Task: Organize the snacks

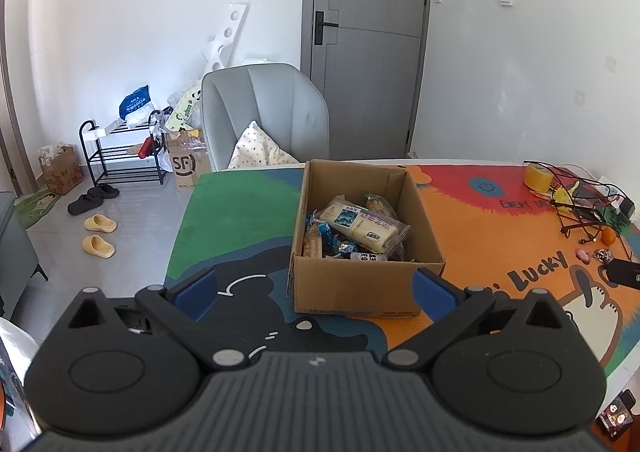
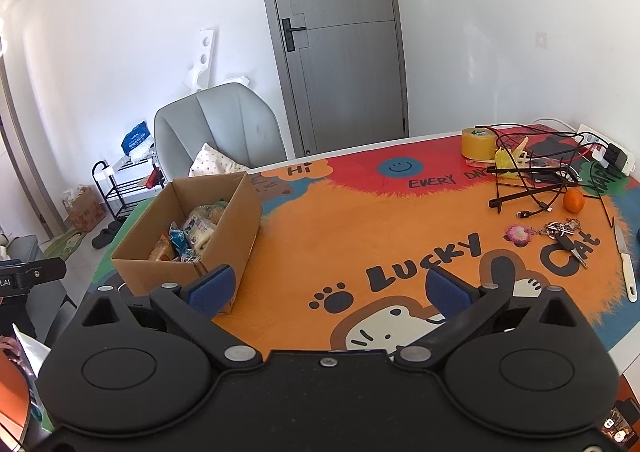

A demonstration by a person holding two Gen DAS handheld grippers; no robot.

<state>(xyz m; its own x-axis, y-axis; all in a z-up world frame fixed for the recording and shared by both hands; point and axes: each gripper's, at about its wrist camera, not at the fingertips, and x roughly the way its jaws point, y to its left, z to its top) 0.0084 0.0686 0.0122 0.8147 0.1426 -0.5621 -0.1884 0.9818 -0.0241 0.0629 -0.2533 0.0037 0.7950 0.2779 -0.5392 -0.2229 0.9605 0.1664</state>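
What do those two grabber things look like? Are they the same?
Yes, they match. The left gripper and right gripper are both black plastic with ribbed middles, round side discs and silver bolts. Each has two black jaws tipped with blue pads. No cables or sleeves show.

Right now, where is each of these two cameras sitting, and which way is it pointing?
Left wrist view: rides on the left tongs, facing the cardboard box of snacks; only its own open blue pads show.
Right wrist view: rides on the right tongs, facing the cartoon mat, box at its left; own open pads show.
Shared: box, grey chair, door, yellow tape roll.
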